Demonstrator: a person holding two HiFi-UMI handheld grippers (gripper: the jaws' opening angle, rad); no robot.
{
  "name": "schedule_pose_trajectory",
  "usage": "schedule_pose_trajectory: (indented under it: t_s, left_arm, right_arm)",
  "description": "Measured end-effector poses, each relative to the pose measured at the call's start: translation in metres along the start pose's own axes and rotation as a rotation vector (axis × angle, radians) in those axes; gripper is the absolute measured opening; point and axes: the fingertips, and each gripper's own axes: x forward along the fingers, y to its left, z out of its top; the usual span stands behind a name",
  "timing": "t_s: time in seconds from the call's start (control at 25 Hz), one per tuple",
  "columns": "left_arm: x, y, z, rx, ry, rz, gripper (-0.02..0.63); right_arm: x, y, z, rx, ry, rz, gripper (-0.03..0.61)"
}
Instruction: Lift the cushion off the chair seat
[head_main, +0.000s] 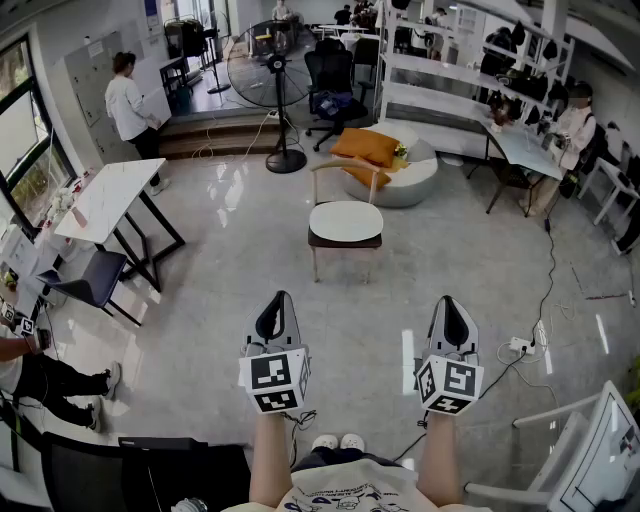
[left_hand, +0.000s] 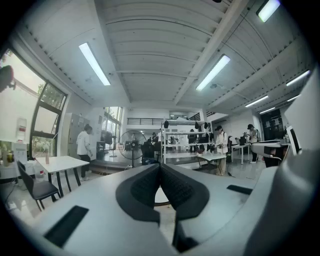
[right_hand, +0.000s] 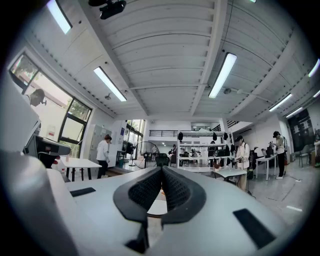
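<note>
holding both grippers level at the bottom of the head view, side by side, well short of the chair. left gripper has its jaws pressed fully together with nothing between them. right gripper is the same, closed and empty. the gripper views confirm it: left black pads and right black pads meet at the tip, no gap.

cushion is a white oval pad lying flat on the chair seat, centre of the frame, above and between the two grippers and well apart from both. its long axis runs left to right across the frame, its short axis from the backrest side down toward the bottom edge. the chair's curved back is on the upper side, so the seat opens toward the bottom of the frame.

orange cushions sit on a round white seat just behind the chair, upper centre. standing fan is to their upper left. floor is pale and glossy.
</note>
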Motion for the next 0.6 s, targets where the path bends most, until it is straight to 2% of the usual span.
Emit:
schedule_pose_trajectory:
  t_s: [0.6]
  left_arm:
    - [0.015,0.0,-0.006,-0.001,0.01,-0.005,0.014]
  right_arm:
    - [0.012,-0.003,-0.003,-0.002,0.003,-0.005,0.011]
